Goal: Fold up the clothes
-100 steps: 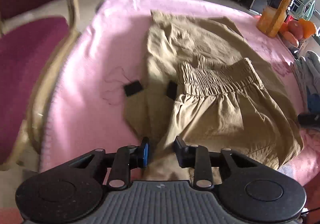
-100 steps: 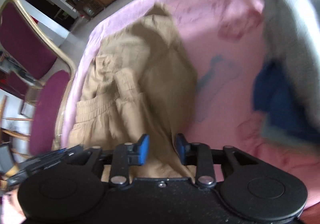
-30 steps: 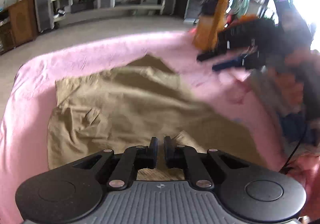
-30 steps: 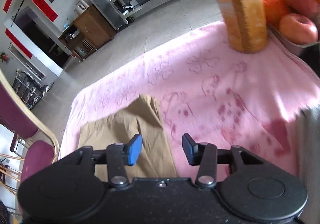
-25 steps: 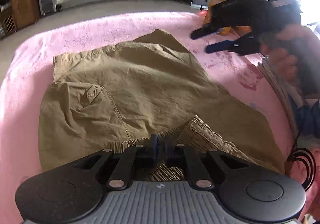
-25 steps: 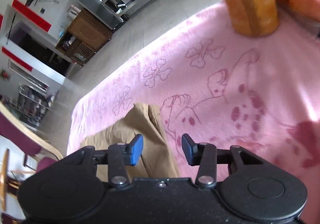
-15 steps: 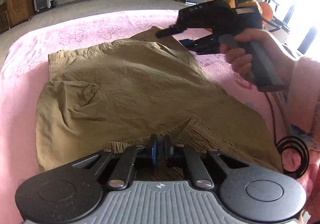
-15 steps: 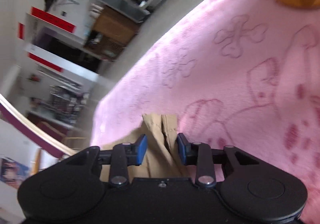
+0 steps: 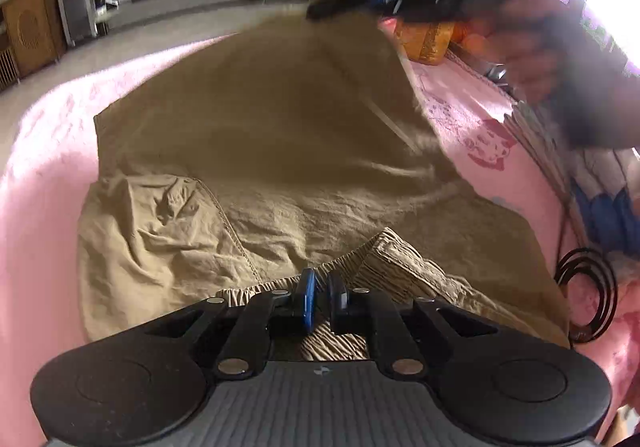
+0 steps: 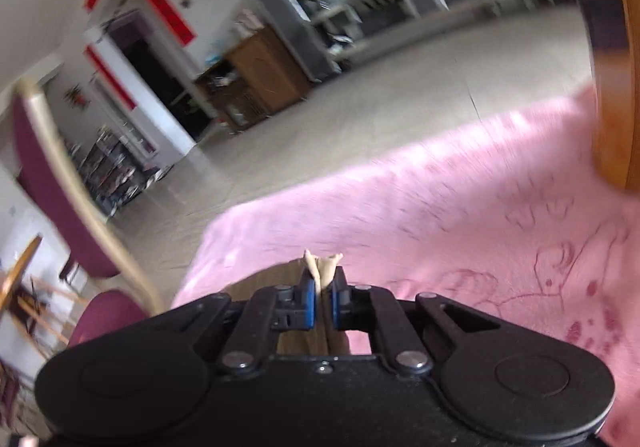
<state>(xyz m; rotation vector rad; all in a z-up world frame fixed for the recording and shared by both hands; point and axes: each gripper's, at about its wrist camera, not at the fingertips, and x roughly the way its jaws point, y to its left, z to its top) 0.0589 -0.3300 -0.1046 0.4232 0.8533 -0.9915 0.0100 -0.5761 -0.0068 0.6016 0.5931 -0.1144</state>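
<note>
Both grippers pinching the khaki trousers (image 9: 280,151) over the pink blanket (image 9: 44,151).

My left gripper (image 9: 319,297) is pressed together on the elastic waistband (image 9: 400,259) right at its tips; my right gripper (image 10: 322,297) nips a hem corner, which pokes out past its tips and lifts the far cloth ahead. The fabric looks light, limp and wrinkly, so I judge hems and waistband the surest holds.

Black left gripper (image 9: 319,297) and right gripper (image 10: 323,301), blue-padded fingers (image 9: 307,299)
</note>
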